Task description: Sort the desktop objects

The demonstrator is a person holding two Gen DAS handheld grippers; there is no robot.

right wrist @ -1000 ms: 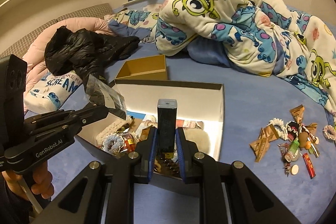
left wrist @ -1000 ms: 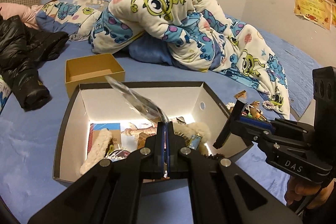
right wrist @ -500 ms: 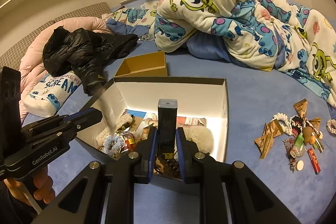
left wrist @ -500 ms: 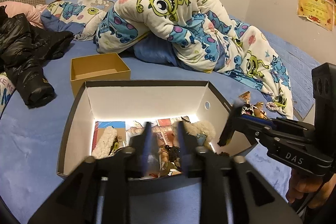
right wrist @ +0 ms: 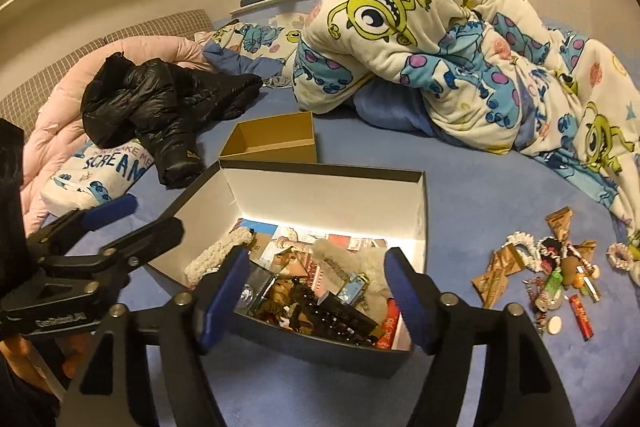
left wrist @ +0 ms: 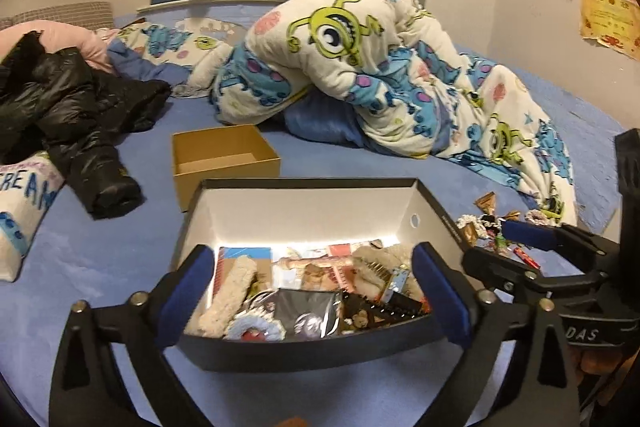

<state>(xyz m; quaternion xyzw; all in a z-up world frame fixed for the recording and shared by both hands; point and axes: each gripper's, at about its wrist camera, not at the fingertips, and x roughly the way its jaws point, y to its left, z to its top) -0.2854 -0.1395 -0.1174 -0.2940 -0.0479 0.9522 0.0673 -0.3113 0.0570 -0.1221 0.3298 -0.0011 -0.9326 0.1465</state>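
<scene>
A black box with a white inside [left wrist: 312, 219] [right wrist: 320, 187] sits on the blue bedspread and holds several small items. My left gripper [left wrist: 316, 291] is open and empty over the box's near side. A clear plastic bag [left wrist: 308, 311] lies in the box below it. My right gripper [right wrist: 316, 295] is open and empty over the box's near right part. A black rectangular case [right wrist: 348, 311] lies in the box under it. A pile of small items [right wrist: 548, 271] [left wrist: 496, 227] lies on the bed to the right of the box.
A small brown cardboard box [left wrist: 224, 159] [right wrist: 272, 143] stands open behind the black box. A black jacket [left wrist: 72, 119] and a printed pillow [right wrist: 100, 175] lie at left. A monster-print blanket [left wrist: 380, 75] is heaped at the back right.
Both grippers have opened. The left one let go of the clear bag and the right one let go of the black case; both now lie in the box.
</scene>
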